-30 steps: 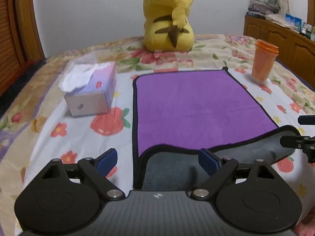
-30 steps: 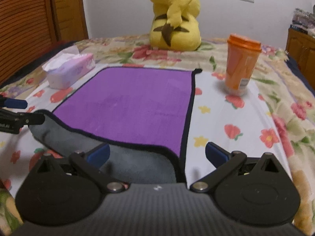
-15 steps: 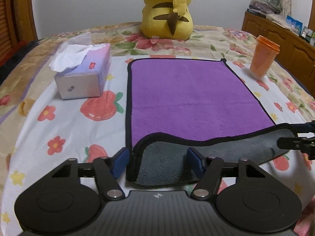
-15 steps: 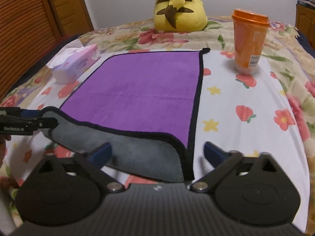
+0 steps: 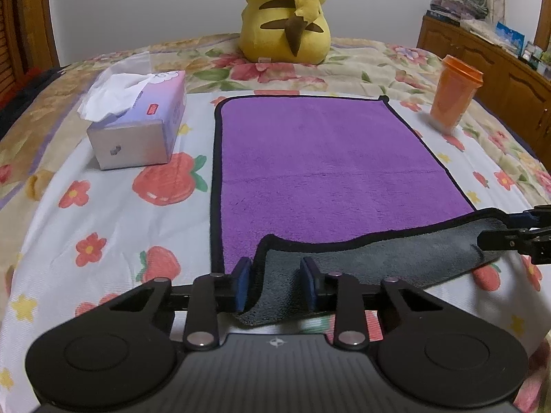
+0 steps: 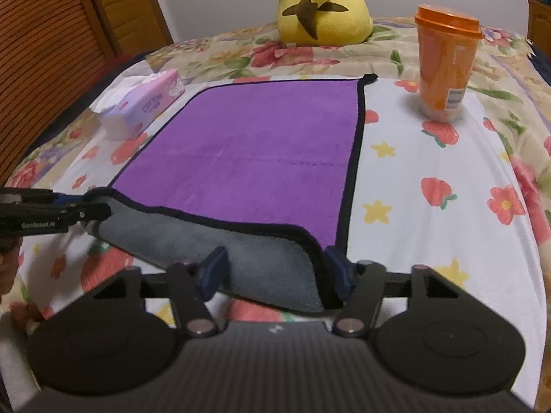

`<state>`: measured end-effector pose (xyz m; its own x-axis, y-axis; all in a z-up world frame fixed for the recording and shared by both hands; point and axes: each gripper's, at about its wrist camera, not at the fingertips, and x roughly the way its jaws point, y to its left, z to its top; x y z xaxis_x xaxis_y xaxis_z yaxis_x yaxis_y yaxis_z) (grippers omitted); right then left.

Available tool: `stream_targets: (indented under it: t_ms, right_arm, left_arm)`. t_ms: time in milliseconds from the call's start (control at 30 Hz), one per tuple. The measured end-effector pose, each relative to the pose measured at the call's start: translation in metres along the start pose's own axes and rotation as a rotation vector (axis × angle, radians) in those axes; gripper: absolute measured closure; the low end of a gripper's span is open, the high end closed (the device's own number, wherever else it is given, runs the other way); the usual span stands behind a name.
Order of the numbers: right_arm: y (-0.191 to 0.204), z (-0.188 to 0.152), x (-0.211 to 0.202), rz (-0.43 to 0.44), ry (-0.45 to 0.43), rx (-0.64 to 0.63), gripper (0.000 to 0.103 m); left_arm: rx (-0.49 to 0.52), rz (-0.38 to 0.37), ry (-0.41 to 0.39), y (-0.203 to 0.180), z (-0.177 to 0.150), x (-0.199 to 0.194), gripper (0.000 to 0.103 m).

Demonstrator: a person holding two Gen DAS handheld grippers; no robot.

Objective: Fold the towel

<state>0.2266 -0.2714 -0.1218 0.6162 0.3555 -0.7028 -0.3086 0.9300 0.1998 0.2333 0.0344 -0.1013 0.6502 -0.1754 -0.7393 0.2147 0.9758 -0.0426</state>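
Towel (image 5: 327, 172), purple, flat on bed (image 5: 103, 234) with floral sheet, near edge turned back grey. Left gripper (image 5: 275, 284) and right gripper (image 6: 275, 270) at near corners, fingers apart astride the flap, not clamped. Tissue box (image 5: 137, 130) left, orange cup (image 5: 453, 98) right, yellow plush (image 5: 286, 20) behind, wooden cabinets (image 5: 482, 58) along white wall (image 5: 137, 7).

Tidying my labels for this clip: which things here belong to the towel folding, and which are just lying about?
In use: purple towel, left gripper, right gripper.

Lying about: tissue box, orange cup, yellow plush toy, floral bedsheet.
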Motion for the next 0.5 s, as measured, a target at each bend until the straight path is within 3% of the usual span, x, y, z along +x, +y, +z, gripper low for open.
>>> stream_targets:
  t_ms: [133, 300, 367, 467, 500]
  right_arm:
    - [-0.0025, 0.0004, 0.0009, -0.013, 0.018, -0.015, 0.062]
    - [-0.0066, 0.0012, 0.0008, -0.021, 0.028, -0.02, 0.08]
    - [-0.008, 0.0013, 0.0016, -0.037, 0.034, -0.023, 0.082]
    - [-0.0097, 0.0002, 0.0029, -0.032, 0.047, -0.016, 0.097]
    - [-0.0091, 0.0002, 0.0028, -0.032, 0.046, -0.021, 0.098]
  left_arm:
    - [0.003, 0.004, 0.002, -0.0008, 0.0, 0.0002, 0.073]
    - [-0.003, 0.023, -0.002, -0.0001, -0.0019, 0.0004, 0.092]
    - [-0.01, 0.025, -0.011, 0.0007, -0.0017, -0.0009, 0.093]
    - [-0.021, 0.019, -0.01, 0.0025, -0.001, -0.002, 0.093]
    - [-0.02, 0.017, -0.011, 0.0027, -0.0009, -0.0022, 0.093]
